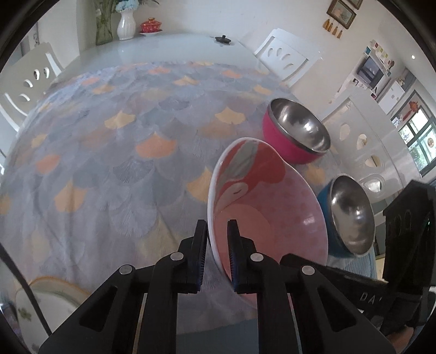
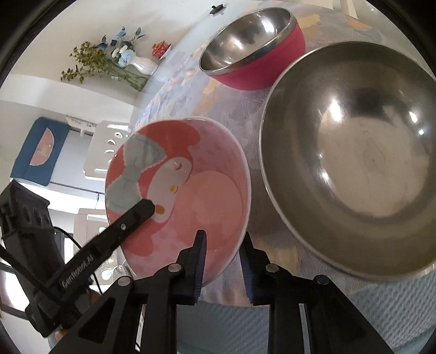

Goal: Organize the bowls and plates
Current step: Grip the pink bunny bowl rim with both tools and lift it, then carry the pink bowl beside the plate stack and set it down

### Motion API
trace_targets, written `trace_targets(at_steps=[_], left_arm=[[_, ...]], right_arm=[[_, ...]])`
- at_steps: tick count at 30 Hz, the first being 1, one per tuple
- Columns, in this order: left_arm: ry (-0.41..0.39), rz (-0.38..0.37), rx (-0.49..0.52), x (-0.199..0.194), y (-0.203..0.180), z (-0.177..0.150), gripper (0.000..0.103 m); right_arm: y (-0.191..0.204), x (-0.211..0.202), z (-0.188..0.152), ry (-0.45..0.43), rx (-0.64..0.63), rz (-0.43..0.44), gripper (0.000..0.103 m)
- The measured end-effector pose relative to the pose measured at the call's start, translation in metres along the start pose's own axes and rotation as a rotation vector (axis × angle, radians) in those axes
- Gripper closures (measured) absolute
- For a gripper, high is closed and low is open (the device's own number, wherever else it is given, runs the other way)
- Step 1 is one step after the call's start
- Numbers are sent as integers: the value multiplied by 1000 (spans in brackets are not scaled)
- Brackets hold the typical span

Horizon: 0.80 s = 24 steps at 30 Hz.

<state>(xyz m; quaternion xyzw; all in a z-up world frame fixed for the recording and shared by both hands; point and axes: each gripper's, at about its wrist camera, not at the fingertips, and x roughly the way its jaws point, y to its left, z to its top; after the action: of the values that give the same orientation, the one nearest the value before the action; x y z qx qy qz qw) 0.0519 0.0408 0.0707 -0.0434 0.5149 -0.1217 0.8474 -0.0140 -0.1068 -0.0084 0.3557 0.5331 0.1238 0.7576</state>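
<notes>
Table [image 1: 81, 152] with scale-pattern cloth in blue, grey and orange fills most of the left wrist view; bare glossy top past the cloth's far edge.

Left gripper [image 1: 216, 253] points forward along the table, fingers clamped on the near rim of the pink cartoon bowl [image 1: 261, 201], one finger outside the wall, the other inside. Bowl is tilted steeply on edge, opening facing right. Right wrist view shows the same bowl [image 2: 190, 196] face-on, with the left gripper's inner finger [image 2: 136, 215] lying across the printed face.

Right gripper [image 2: 223, 258] angles down toward the cloth, jaws apart and straddling the pink bowl's near rim: left finger over the inside, right finger outside over the cloth. Cannot tell if either pad touches the rim; not gripping.

Blue steel-lined bowl [image 1: 348, 215] stands just right of the pink bowl, nothing in it. In the right wrist view it [image 2: 354, 152] is huge and close, only the steel interior showing, no blue. Red steel-lined bowl [image 1: 297, 130] sits farther back, apart from both, nothing in it; also visible in the right view [image 2: 250, 46].

Left view only: floral plate [image 1: 46, 302] at the near-left table edge, white chairs [image 1: 286, 57]. Both views: white vase [image 1: 126, 24] with flowers at the far end.
</notes>
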Motion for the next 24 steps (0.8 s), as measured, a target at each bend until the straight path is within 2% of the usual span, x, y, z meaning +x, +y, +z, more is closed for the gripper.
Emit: trace_targets(at_steps=[4,9,19,24], left_arm=[[-42,9,21,-20,-6,-10,91],[-58,-1,20,-31,-11,-22,91],[14,-3,-22,-39,-19,-70,90],[7,-6,-22,-50,-27,-86,89]], right_arm=[[7,-11,-11,-1,-31,4,80],[11,-16,-29,23,-61,5,80],[-2,-27,-61,55,-32,-22,80],[1,-33,-71,60,-46,-31,80]])
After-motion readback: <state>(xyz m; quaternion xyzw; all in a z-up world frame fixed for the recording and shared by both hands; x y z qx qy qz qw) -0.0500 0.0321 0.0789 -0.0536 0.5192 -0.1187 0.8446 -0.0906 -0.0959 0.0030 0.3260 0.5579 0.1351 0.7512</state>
